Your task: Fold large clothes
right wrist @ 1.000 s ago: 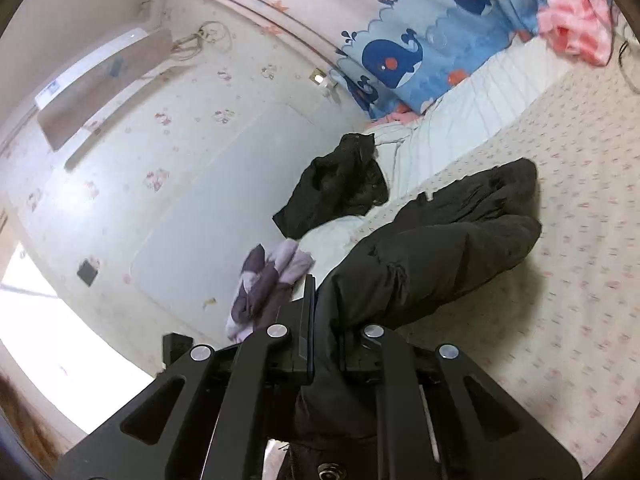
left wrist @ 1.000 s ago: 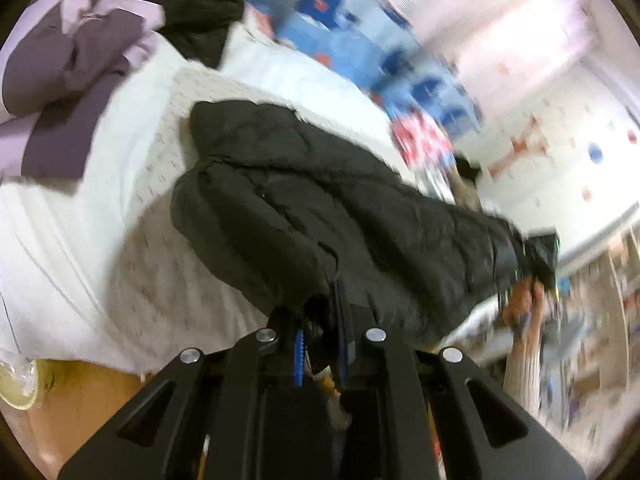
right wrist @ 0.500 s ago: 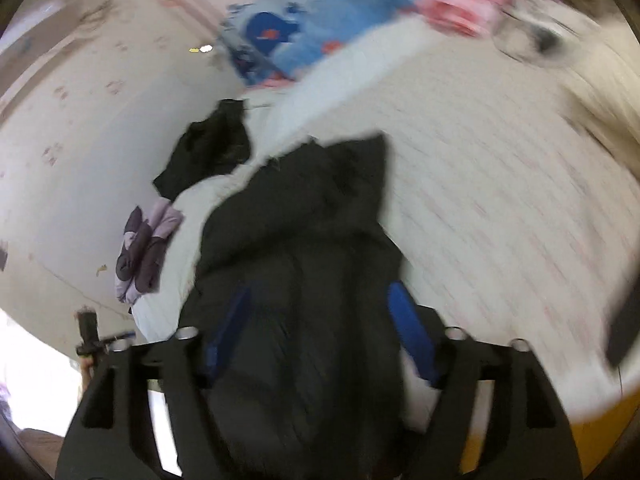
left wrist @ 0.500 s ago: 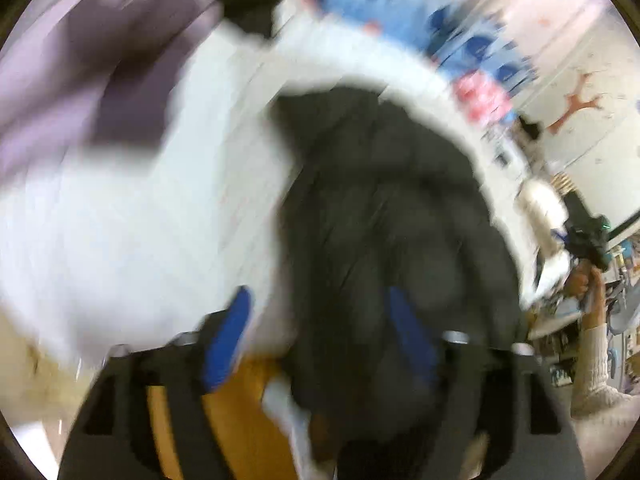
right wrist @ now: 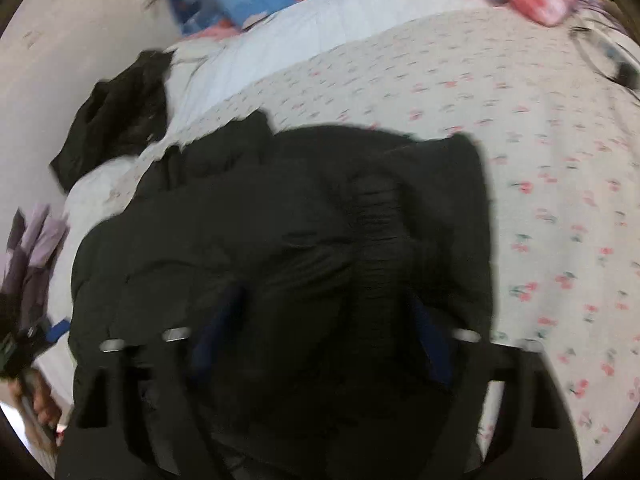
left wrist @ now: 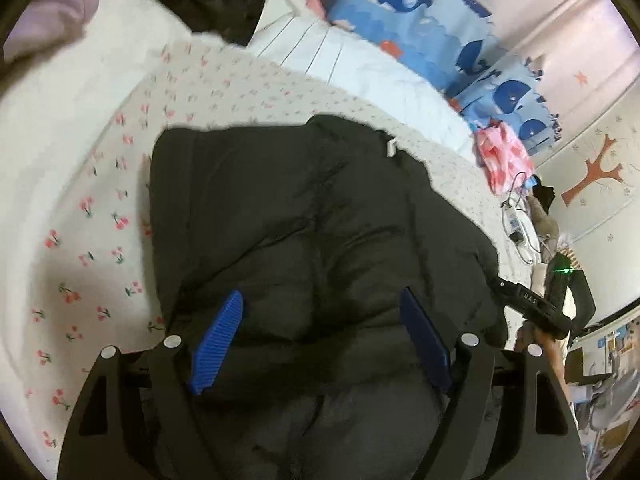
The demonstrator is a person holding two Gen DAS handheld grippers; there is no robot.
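Black padded jacket [left wrist: 312, 240] lies spread on the bed, directly under both hand-held grippers. The left hand-held gripper [left wrist: 320, 336] has its two blue-padded fingers [left wrist: 218, 340] standing wide apart above the jacket's near part; no cloth is pinched between them, and the jaws have just been opening. In the right wrist view the right hand-held gripper [right wrist: 320, 340] is blurred, its dark blue fingers [right wrist: 430, 344] also apart over the jacket [right wrist: 288, 260]; its jaws have just been closing, and the pads do not appear to press on the fabric, though the blur makes this hard to judge.

Around the jacket shows the bed cover [left wrist: 100, 220], pale with a small cherry print, and past it a white quilted sheet [left wrist: 352, 64]. Beyond that, against the wall, lies blue bedding with whale figures [left wrist: 420, 12]. A pink and white crumpled cloth [left wrist: 504, 160] sits near the far edge of the bed, with a cable and a small device [left wrist: 516, 224] just beside it. A second black garment [right wrist: 116, 112] lies bunched towards the bed's far left in the right wrist view, and a purple and lilac garment [right wrist: 32, 248] lies at the left edge. On the wall to the right is a tree decal [left wrist: 596, 172].
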